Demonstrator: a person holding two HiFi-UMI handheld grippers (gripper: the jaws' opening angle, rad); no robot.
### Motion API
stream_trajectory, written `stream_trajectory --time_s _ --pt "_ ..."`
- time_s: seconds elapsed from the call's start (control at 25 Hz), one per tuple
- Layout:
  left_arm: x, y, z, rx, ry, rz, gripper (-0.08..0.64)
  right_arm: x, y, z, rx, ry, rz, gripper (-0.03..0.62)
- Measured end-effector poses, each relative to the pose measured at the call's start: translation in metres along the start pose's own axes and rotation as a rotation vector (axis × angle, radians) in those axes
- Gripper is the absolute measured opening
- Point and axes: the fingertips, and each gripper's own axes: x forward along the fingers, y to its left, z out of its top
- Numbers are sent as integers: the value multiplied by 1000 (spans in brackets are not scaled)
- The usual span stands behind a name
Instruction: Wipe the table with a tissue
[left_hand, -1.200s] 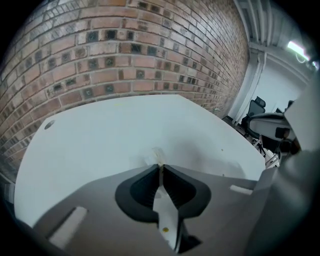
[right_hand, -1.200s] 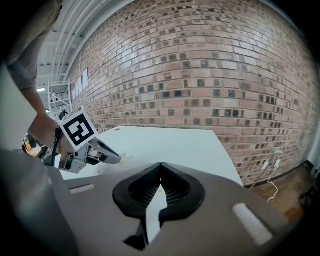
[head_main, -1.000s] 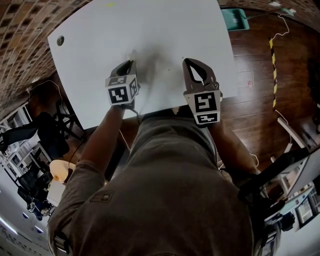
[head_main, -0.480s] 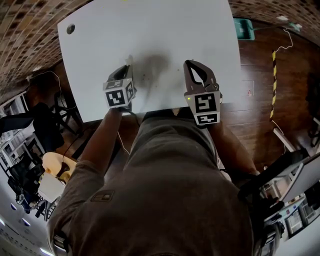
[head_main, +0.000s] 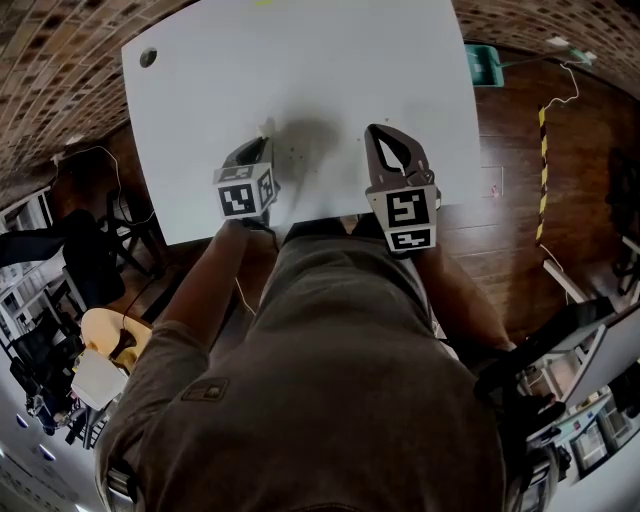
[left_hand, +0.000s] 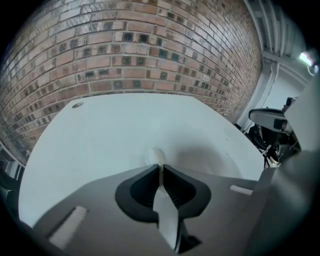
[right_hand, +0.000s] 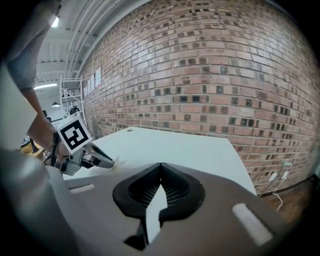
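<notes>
White counter (head_main: 330, 60) before brick wall (left_hand: 150, 50) | left claw (head_main: 262, 147) clamped on tissue (left_hand: 156, 156) | right claw (head_main: 376, 131) jaws together, nothing between | marker cubes: black-and-white squares

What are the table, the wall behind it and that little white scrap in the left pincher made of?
Table: smooth matte white top, probably laminate or painted board; no grain shows. Wall: bare brick, with plain mortar lines. The scrap is a tissue: thin, soft, crumpled paper by its look, pinched between the fingers of the left gripper.
</notes>
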Motion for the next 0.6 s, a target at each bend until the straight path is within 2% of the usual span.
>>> stream_trajectory --time_s 0.24,0.48,0.6 --pt "-5 -19 -8 15 0 -23 29 -14 0 -5 7 -1 -10 14" --pt "-16 -22 -12 -6 -40 -46 29 -18 4 -7 -5 -7 -15 14" --pt "-17 -24 -19 -9 -25 -53 29 -20 3 -7 -12 -9 -19 14"
